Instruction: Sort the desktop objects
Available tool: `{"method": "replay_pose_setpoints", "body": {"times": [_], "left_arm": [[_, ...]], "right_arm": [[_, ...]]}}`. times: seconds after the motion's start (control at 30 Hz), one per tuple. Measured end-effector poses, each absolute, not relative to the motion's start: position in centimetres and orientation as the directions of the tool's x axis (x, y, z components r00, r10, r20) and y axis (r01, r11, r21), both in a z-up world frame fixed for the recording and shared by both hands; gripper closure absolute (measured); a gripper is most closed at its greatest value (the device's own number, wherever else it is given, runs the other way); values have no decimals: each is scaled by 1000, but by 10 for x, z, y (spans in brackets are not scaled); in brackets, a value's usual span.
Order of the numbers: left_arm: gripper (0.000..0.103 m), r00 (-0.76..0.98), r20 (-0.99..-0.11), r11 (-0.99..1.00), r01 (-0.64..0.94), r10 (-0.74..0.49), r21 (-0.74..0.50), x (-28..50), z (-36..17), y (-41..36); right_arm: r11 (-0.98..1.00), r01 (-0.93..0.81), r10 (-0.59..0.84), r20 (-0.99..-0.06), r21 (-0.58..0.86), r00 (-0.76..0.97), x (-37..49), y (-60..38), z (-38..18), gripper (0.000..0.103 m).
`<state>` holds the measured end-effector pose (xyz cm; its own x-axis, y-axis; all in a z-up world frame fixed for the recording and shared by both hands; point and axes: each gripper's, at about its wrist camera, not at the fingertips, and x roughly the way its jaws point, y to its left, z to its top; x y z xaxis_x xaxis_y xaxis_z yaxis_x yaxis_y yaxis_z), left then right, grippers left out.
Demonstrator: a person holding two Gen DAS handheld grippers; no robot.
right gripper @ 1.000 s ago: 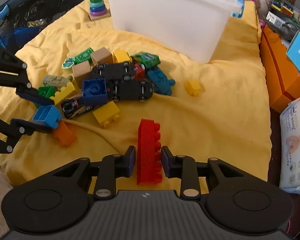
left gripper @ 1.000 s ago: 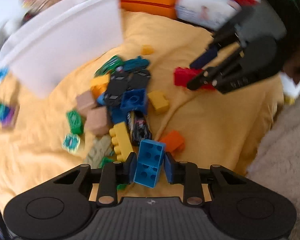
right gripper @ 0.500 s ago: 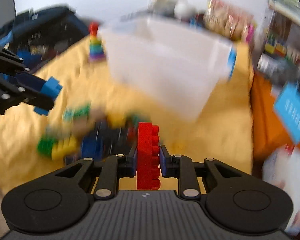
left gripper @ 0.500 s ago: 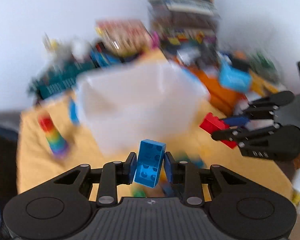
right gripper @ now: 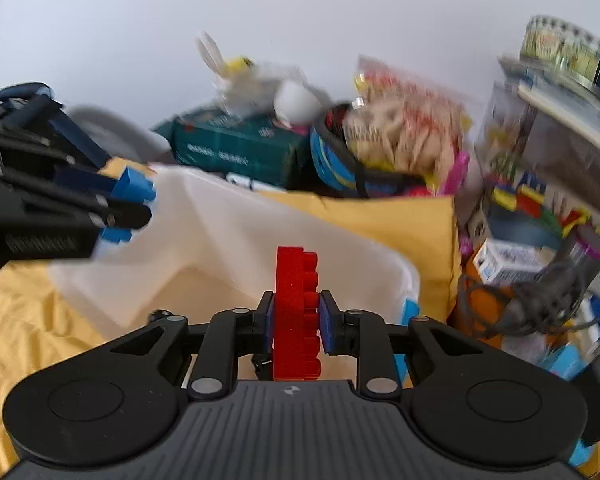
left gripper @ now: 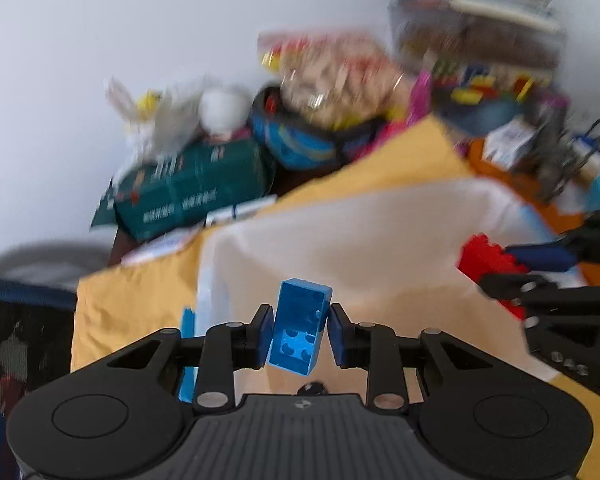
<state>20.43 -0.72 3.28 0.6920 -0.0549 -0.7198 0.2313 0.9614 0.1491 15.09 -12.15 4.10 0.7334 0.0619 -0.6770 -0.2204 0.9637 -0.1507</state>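
My left gripper (left gripper: 299, 334) is shut on a light blue brick (left gripper: 300, 328), held over the open white plastic bin (left gripper: 380, 232). My right gripper (right gripper: 296, 322) is shut on a long red brick (right gripper: 294, 312) standing on edge, also over the bin (right gripper: 228, 236). The right gripper and its red brick (left gripper: 488, 260) show at the right of the left wrist view. The left gripper and its blue brick (right gripper: 134, 190) show at the left of the right wrist view. The bin's inside shows no objects.
The bin sits on a yellow cloth (right gripper: 400, 216). Behind it stand a green box (left gripper: 188, 192), a blue basket of snack bags (left gripper: 308, 144) and a white plush toy (right gripper: 260, 84). Stacked boxes and clutter (right gripper: 540, 200) fill the right side.
Both grippers lifted from the toy pile on the cloth and moved forward over the white bin, each still holding its brick. The pile is now out of view.
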Motion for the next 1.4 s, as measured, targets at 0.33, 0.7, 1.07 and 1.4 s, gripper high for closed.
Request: {"method": "replay_pose_setpoints", "body": {"times": [0.33,0.7,1.07,1.4], "left_arm": [[41,699,-713,984,83,57,160,163,49,0],[29,651,-759,998,39,7,43,48,30,26],[31,467,-883,995,97,-43,2,-20,-40,17],[31,504,-861,996,88,-68,-27,-38,-33,13]], "right_arm": [[987,-149,70,-656,-64,752,136,-133,46,53],[973,-227,161,-590,-40,792,42,-155,55,27],[945,-321,235,-802,58,548,-14,-160,-39,59],[916,-397,277,-811,60,515,1,-151,-61,58]]}}
